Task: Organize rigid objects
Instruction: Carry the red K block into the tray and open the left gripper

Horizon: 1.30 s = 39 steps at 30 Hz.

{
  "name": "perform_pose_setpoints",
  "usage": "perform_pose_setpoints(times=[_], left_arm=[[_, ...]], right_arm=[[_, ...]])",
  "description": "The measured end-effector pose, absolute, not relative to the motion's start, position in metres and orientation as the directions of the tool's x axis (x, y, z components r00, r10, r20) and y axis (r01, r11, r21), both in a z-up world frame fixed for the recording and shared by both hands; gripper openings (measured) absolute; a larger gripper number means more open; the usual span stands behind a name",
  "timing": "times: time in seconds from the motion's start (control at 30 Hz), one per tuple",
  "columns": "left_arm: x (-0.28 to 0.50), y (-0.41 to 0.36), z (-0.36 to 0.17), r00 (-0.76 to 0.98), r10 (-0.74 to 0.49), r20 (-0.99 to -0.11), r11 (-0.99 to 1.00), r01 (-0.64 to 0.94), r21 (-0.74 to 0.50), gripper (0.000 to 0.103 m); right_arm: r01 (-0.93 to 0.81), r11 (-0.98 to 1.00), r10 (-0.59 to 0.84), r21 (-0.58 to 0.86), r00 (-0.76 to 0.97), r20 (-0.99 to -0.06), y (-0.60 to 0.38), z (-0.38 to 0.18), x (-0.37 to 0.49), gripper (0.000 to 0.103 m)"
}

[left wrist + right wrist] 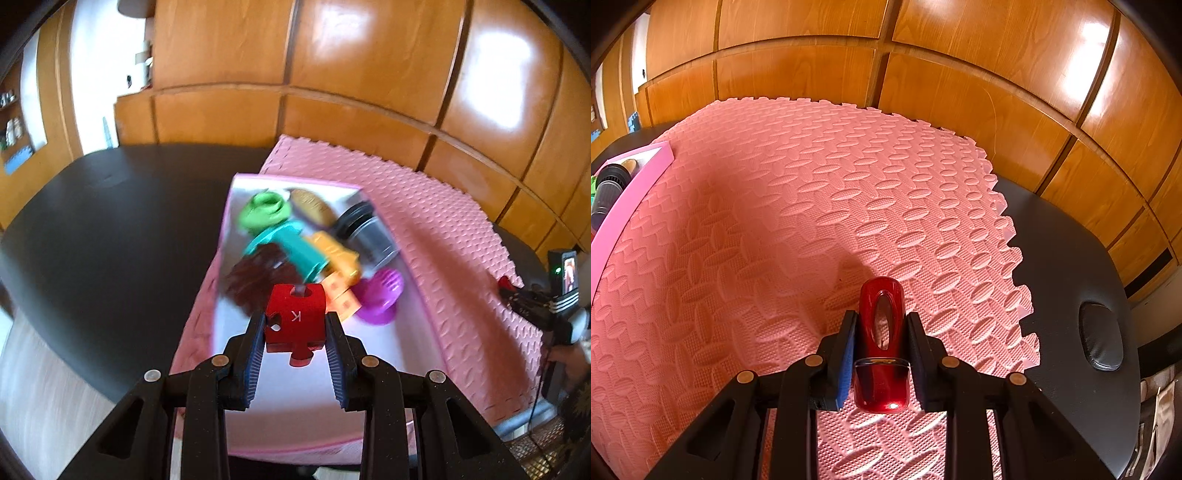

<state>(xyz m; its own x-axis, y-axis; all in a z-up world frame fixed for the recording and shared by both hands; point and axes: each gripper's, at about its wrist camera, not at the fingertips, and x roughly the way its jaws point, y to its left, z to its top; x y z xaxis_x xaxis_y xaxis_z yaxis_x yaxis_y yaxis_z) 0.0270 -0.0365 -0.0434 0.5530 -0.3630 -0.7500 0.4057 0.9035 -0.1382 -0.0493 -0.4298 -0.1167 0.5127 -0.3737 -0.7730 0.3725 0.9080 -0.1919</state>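
Several toys fill the pink-rimmed tray (236, 206); above it we see the left hand-held gripper (295, 332) pinching a red puzzle-notched block (295, 314), the right hand-held gripper (881, 332) pinching a glossy red bottle (881, 347) over pink foam mat (812, 206).

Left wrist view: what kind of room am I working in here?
Probably a room in a home, not a lab. Glossy wood panels line the wall, a pink foam mat covers a black table, and a pink box holds toys and small household things.
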Motion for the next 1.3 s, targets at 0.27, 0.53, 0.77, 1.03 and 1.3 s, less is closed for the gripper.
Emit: perform_pose_setpoints(times=[0.27,0.53,0.77,1.03,1.3], left_arm=[[0.031,-0.036,-0.069,0.505,-0.318,-0.803,0.923,0.36,-0.138,0.032],[0.031,-0.033,-0.074,0.519,-0.286,-0.806,0.934,0.339,-0.112,0.033],[0.027,-0.032,-0.056,0.595,-0.263,-0.76,0.941,0.331,-0.067,0.038],[0.023,-0.031,-0.038,0.644,-0.235,-0.728,0.949,0.315,-0.028,0.038],[0.024,-0.027,-0.04,0.639,-0.236,-0.733,0.951,0.307,-0.038,0.038]], right_arm=[[0.373,0.908,-0.375,-0.193,0.512,-0.773,-0.43,-0.117,-0.049,0.025],[0.374,0.907,-0.376,-0.193,0.511,-0.773,-0.43,-0.117,-0.049,0.025],[0.38,0.904,-0.379,-0.194,0.506,-0.775,-0.429,-0.117,-0.049,0.025],[0.403,0.904,-0.35,-0.145,0.5,-0.792,-0.433,-0.116,-0.052,0.025],[0.418,0.905,-0.3,-0.08,0.495,-0.815,-0.435,-0.113,-0.053,0.025]])
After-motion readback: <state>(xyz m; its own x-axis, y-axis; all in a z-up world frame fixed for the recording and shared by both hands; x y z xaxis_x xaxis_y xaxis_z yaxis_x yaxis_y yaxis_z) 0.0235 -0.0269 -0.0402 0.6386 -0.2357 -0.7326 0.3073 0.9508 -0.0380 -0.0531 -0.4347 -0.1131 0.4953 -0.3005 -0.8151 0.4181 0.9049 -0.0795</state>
